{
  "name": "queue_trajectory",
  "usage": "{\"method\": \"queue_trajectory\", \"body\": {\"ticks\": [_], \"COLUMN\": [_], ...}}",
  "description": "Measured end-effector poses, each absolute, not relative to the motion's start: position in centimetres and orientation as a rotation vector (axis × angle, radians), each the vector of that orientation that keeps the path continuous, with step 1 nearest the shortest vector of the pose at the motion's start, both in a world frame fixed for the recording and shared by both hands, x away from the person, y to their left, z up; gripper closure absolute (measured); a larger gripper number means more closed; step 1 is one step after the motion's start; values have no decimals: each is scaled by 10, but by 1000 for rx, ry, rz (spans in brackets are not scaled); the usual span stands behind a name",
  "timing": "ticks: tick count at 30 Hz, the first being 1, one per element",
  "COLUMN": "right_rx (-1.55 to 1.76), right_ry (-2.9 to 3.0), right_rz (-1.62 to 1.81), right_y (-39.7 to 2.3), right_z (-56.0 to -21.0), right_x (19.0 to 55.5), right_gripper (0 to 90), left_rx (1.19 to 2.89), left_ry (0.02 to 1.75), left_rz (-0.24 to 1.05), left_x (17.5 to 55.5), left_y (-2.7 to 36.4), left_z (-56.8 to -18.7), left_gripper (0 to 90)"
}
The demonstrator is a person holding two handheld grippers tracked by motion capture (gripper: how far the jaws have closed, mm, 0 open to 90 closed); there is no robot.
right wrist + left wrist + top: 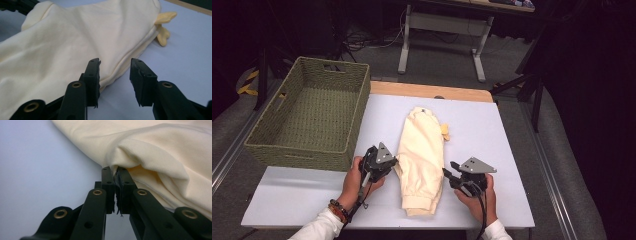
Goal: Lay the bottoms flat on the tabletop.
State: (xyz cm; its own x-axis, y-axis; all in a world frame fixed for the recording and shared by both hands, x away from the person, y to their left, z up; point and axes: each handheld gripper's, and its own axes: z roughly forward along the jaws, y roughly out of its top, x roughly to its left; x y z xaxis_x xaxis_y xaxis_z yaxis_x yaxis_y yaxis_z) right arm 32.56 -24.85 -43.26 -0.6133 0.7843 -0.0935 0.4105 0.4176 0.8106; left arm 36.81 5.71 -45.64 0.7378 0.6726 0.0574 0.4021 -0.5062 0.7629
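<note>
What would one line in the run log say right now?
left gripper: shut on cream garment edge | right gripper: open beside garment's other edge | basket: at left

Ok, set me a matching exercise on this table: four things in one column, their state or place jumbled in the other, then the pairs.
Things:
1. left tongs
2. right tongs
3. cream garment
4. woven basket

States or places:
A. stands at the table's left side
B. open at the garment's right edge
C. shut on a fold of cloth
D. lies folded in the middle of the table

Pairs: 1-C, 2-B, 3-D, 4-A
</note>
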Motion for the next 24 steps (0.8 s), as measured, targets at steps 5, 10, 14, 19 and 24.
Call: {"method": "queue_trajectory", "body": {"ticks": [5,10,14,19,24], "right_rx": [984,988,962,915,868], "right_ry": [2226,2234,2248,2284,2302], "right_rz": [1077,1076,1106,1119,1141], "right_y": [-239,-237,-235,-226,-218], "right_z": [-434,-436,-436,-438,-438], "right_x": [319,319,317,313,304], "right_gripper": [587,575,573,587,589], "left_rx": [2202,2191,2192,2168,2135], "left_ry": [819,839,848,837,759], "left_rz": [537,509,504,509,495], "left_x": [368,366,361,354,340], "left_y": [63,70,78,85,90], "left_z": [-450,-456,-461,-461,-450], "left_gripper": [858,859,858,859,813]}}
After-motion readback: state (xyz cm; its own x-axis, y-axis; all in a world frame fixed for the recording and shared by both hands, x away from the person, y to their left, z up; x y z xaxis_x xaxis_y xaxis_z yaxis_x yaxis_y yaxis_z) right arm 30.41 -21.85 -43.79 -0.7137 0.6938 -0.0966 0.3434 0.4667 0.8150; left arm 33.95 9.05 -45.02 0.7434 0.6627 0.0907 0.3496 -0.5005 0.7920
